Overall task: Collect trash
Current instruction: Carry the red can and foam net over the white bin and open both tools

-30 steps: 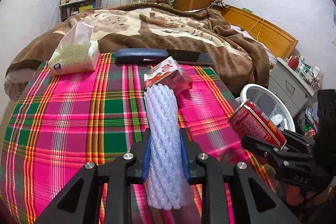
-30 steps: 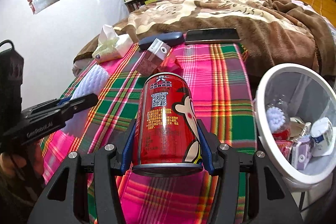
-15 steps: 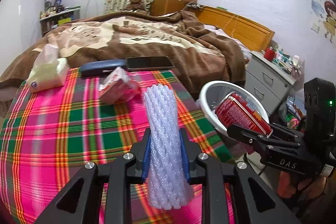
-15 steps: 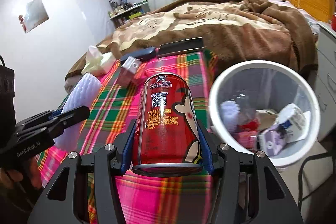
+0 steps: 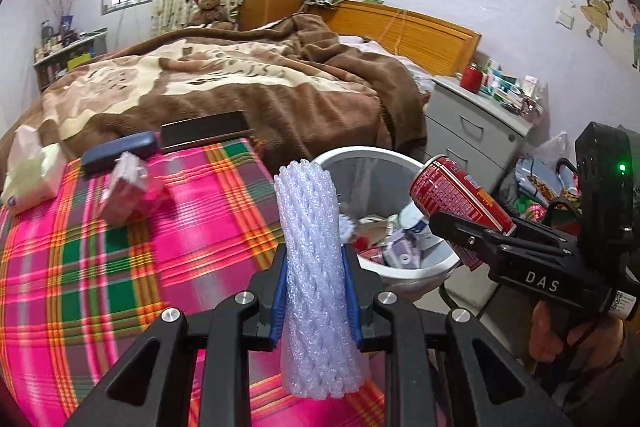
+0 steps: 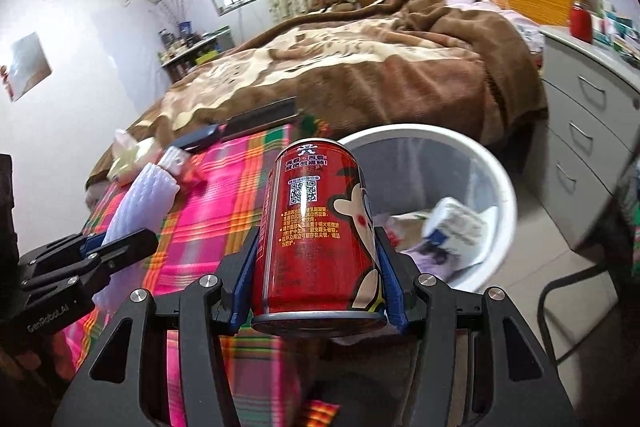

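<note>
My left gripper (image 5: pixel 316 291) is shut on a white foam net sleeve (image 5: pixel 314 259), held upright over the plaid table's right edge. My right gripper (image 6: pixel 318 267) is shut on a red drink can (image 6: pixel 320 235). In the left wrist view that can (image 5: pixel 460 197) hangs tilted over the near rim of the white trash bin (image 5: pixel 360 153). The bin (image 6: pixel 504 187) stands on the floor beside the table and holds a paper cup (image 6: pixel 456 225) and several wrappers. A small pink carton (image 5: pixel 128 193) lies on the tablecloth.
On the plaid table (image 5: pixel 100 267) are a tissue pack (image 5: pixel 28 171), a dark blue case (image 5: pixel 120 153) and a black phone (image 5: pixel 204 129). Behind are a bed with a brown blanket (image 5: pixel 240 83) and grey drawers (image 6: pixel 588 131) right of the bin.
Both grippers have swung right, from over the table toward the bin, each keeping its load. The bin now fills the middle of both views and the can hangs over its rim.
</note>
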`<state>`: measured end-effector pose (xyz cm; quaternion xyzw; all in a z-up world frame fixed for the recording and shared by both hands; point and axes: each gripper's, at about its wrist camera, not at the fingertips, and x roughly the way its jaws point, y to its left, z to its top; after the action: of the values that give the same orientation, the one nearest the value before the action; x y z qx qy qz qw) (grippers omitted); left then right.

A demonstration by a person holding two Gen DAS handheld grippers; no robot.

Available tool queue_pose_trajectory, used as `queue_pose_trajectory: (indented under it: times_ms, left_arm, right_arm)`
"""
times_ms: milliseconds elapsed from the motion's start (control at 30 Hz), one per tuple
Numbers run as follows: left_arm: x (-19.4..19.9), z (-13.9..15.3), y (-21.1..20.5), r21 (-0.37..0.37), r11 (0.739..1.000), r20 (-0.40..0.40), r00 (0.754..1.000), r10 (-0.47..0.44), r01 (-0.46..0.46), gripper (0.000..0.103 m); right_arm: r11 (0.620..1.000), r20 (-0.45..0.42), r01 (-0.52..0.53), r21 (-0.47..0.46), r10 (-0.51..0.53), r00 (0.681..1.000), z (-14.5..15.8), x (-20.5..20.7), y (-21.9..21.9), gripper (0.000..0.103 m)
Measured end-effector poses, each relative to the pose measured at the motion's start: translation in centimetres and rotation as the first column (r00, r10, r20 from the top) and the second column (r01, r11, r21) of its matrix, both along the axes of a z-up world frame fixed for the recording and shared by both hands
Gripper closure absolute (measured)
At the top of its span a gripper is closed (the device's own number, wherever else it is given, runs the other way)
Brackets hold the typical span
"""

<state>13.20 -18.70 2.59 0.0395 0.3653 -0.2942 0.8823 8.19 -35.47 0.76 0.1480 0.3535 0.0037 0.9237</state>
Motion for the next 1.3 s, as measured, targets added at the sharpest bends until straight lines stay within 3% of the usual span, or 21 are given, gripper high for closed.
queue_pose_trajectory:
  times_ms: [333,800,867,900,967,1033,1300]
  left_arm:
    - [1.9,-1.1,-5.4,0.004,0.998,-0.019,0.998,-0.064,0.065,0.078]
    - [4.8,-3.8,-10.5,0.039,0.994,-0.075,0.992,-0.097,0.100,0.077]
    - [5.0,-4.0,-10.7,0.048,0.994,-0.077,0.993,-0.093,0.096,0.071]
    - [5.0,-4.1,-10.8,0.055,0.994,-0.072,0.994,-0.087,0.091,0.058]
    - [5.0,-4.1,-10.7,0.051,0.995,-0.067,0.994,-0.086,0.089,0.045]
    - [5.1,-4.0,-10.4,0.025,0.996,-0.079,0.993,-0.089,0.091,0.045]
    - [4.4,-3.5,-9.5,0.025,0.997,-0.066,0.995,-0.070,0.072,0.045]
  right_arm:
    - [0.995,-0.044,0.093,-0.026,-0.095,0.995,-1.1,0.7,-3.6,0.049]
    - [0.991,-0.130,0.096,-0.089,-0.107,0.986,-3.1,3.0,-6.1,0.049]
    - [0.992,-0.138,0.086,-0.097,-0.099,0.985,-3.4,3.2,-6.2,0.049]
    - [0.991,-0.142,0.089,-0.097,-0.103,0.985,-3.5,3.2,-6.3,0.048]
    - [0.993,-0.136,0.093,-0.078,-0.103,0.985,-3.5,3.1,-6.6,0.046]
    - [0.992,-0.129,0.106,-0.069,-0.114,0.985,-3.3,2.9,-6.9,0.038]
    - [0.990,-0.106,0.120,-0.080,-0.128,0.986,-2.7,2.1,-6.7,0.038]
